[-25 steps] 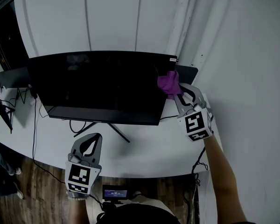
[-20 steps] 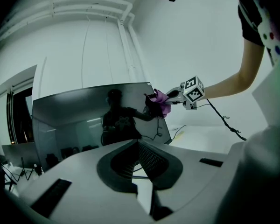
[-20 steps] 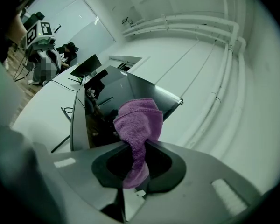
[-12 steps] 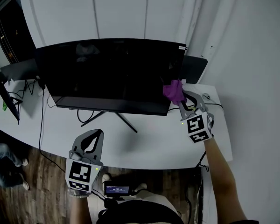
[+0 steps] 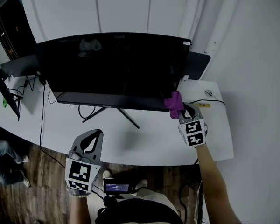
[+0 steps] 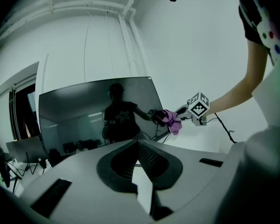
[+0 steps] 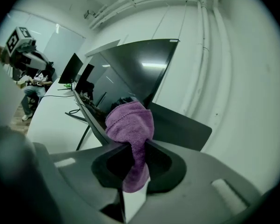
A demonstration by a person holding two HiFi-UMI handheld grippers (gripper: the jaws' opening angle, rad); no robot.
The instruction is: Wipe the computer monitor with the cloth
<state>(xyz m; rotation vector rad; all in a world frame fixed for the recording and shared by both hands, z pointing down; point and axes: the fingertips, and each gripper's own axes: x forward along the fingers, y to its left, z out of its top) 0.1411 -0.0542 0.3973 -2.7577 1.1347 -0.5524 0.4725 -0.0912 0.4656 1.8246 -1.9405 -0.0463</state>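
Observation:
A wide dark computer monitor (image 5: 112, 66) stands on the white desk (image 5: 149, 139). My right gripper (image 5: 181, 110) is shut on a purple cloth (image 5: 174, 104), which sits against the monitor's lower right corner. In the right gripper view the cloth (image 7: 130, 129) bulges out past the closed jaws beside the monitor (image 7: 135, 66). My left gripper (image 5: 90, 139) hangs over the desk's near edge, shut and holding nothing. The left gripper view shows its closed jaws tip (image 6: 136, 143), the monitor (image 6: 98, 113) and the cloth (image 6: 170, 120) far off.
A second dark screen (image 5: 196, 64) stands behind the monitor at right. Cables (image 5: 84, 111) run under the monitor's stand. Another screen (image 5: 16, 66) and a small stand sit at the left. A mouse (image 5: 208, 93) lies at far right. White wall lies behind.
My right gripper and the cloth have moved down the monitor's right edge, from near the top corner to the bottom corner. The left gripper has stayed put.

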